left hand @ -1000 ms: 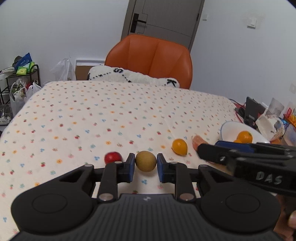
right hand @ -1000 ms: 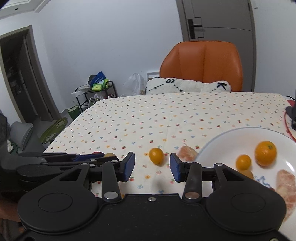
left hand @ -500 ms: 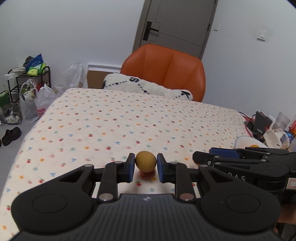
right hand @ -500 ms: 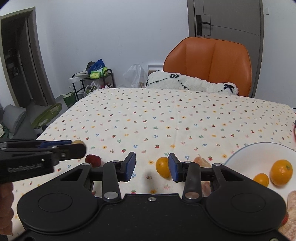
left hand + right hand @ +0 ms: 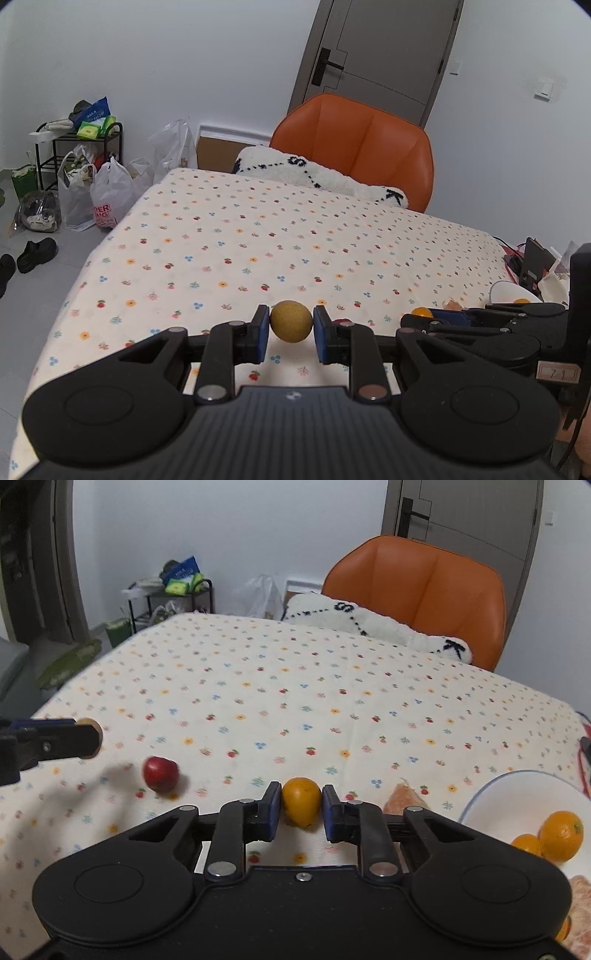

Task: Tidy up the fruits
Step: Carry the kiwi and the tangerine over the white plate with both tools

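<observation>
My left gripper [image 5: 291, 326] is shut on a round yellow-brown fruit [image 5: 291, 320] and holds it above the flowered tablecloth [image 5: 258, 243]. In the right wrist view this gripper [image 5: 86, 738] hangs at the left edge, above the cloth. My right gripper [image 5: 302, 808] has its blue pads against both sides of an orange [image 5: 301, 800] that rests on the cloth. A red fruit [image 5: 160, 778] lies to its left. A peeled citrus piece [image 5: 406, 800] lies to its right. The white bowl [image 5: 517, 777] holds two oranges [image 5: 560, 834].
An orange chair [image 5: 354, 147] with a white cushion [image 5: 325, 177] stands at the table's far side. Bags and a black rack [image 5: 74, 147] sit on the floor at the left. Clutter and a dark device [image 5: 535, 262] lie past the bowl [image 5: 511, 290] at the right edge.
The left gripper has risen with the yellow-brown fruit, off the cloth. The right gripper has moved forward and its fingers have closed in on the orange.
</observation>
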Demonstrator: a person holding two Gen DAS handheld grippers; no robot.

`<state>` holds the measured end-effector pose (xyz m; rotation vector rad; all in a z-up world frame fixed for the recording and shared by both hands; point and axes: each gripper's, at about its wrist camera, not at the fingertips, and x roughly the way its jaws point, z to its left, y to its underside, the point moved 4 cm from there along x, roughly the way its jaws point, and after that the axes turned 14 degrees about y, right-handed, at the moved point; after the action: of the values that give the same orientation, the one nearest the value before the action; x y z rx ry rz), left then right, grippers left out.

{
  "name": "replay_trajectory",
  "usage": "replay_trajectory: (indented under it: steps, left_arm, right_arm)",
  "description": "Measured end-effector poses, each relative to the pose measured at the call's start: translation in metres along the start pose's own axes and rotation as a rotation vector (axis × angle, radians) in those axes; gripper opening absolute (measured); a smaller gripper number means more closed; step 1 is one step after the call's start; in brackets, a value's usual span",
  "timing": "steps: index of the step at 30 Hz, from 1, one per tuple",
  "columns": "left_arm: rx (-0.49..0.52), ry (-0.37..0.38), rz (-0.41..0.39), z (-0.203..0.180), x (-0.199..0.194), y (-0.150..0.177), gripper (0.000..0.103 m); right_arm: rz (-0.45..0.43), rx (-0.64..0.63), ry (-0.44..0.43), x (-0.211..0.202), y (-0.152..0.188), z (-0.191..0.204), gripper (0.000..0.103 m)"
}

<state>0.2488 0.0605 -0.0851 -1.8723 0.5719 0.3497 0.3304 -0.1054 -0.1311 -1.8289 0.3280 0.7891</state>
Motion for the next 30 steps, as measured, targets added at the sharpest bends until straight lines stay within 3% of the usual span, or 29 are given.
replay_trajectory:
  steps: [11, 30]
  left_arm:
    - [0.011, 0.018, -0.004, -0.015, -0.007, 0.002, 0.023]
    - [0.111, 0.134, 0.020, -0.099, 0.006, 0.013, 0.023]
  right_arm:
    - [-0.054, 0.083, -0.056, -0.040, -0.001, -0.017, 0.022]
    - [-0.105, 0.228, 0.021, -0.092, 0.032, -0.095, 0.022]
